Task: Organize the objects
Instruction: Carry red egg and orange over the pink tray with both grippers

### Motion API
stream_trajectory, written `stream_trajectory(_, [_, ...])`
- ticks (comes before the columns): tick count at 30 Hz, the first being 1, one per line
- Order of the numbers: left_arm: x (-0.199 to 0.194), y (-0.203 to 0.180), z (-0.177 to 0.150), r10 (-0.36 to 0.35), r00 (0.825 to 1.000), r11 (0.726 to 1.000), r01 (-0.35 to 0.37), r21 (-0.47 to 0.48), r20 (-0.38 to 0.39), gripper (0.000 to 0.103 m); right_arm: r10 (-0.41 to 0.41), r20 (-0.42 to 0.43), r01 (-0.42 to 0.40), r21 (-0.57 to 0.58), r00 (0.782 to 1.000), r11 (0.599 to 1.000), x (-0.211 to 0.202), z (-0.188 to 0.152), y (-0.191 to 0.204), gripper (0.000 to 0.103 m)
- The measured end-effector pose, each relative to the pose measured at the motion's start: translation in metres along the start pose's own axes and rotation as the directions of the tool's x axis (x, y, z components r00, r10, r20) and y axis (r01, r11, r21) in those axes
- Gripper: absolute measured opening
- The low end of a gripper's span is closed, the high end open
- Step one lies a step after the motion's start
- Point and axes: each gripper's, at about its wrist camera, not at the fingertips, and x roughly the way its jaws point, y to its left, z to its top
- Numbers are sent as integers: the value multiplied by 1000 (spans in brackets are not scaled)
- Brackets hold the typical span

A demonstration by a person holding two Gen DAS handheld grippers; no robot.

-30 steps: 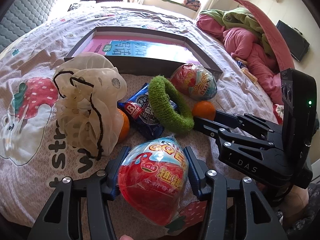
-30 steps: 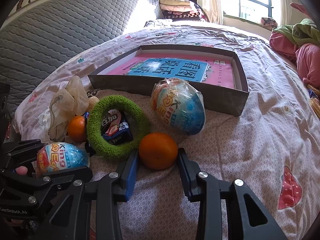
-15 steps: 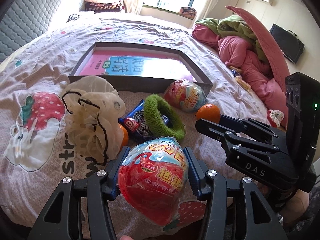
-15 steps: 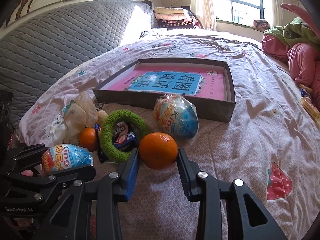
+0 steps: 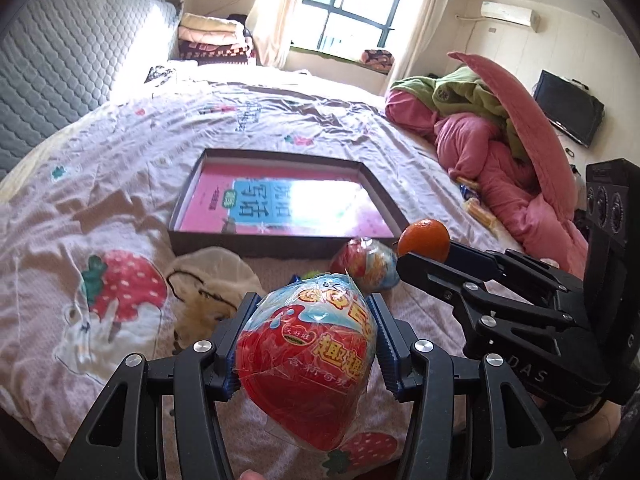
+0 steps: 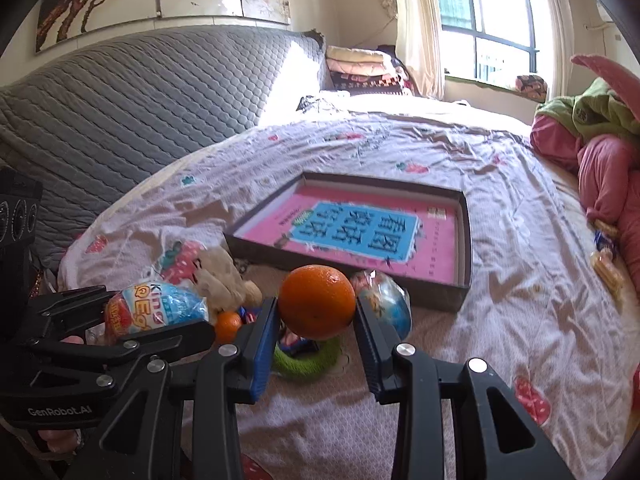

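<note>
My left gripper [image 5: 310, 340] is shut on a wrapped red-and-blue toy egg [image 5: 306, 364] and holds it above the bed; the egg also shows in the right wrist view [image 6: 156, 312]. My right gripper [image 6: 316, 314] is shut on an orange [image 6: 317, 307], lifted off the bed; the orange shows in the left wrist view [image 5: 424, 239] too. A shallow grey box [image 5: 280, 246] with a pink book [image 6: 360, 236] inside lies beyond both. A second wrapped egg [image 6: 390, 306], a green ring [image 6: 308, 362], a snack packet [image 6: 294, 342], a second orange [image 6: 228, 326] and a cream mesh bag [image 5: 208, 284] lie on the bed.
The strawberry-print bedsheet [image 5: 100, 200] covers the bed. A grey quilted headboard [image 6: 140, 104] rises on the left. Pink and green bedding [image 5: 500, 152] is piled at the right. Small snack wrappers [image 6: 606, 264] lie near that pile.
Both grippers have risen off the bed with their loads. The box and the loose things now look farther away and lower in both views.
</note>
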Motion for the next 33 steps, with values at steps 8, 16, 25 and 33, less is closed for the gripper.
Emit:
stream_trajectory(8, [-2,10,24,39,999,999,-39,-17,25,55,12,51,-12,-3,999,1000,-10,21,3,38])
stream_trajectory(16, [12,23,45,68,997,997,-67,-32,32,55,20,84,-22,20,996,1000,-7,38,-10,38])
stream_trajectory(25, [30,24,71,87,994,996,-85,-29,61,55,2,113,-3,10,994,1000,3,52,-25,38])
stream_trajectory(33, [46,26,89,93,994,996,-92,-24,60,55,4,118,-8,36,993,999,16,68,-45,38])
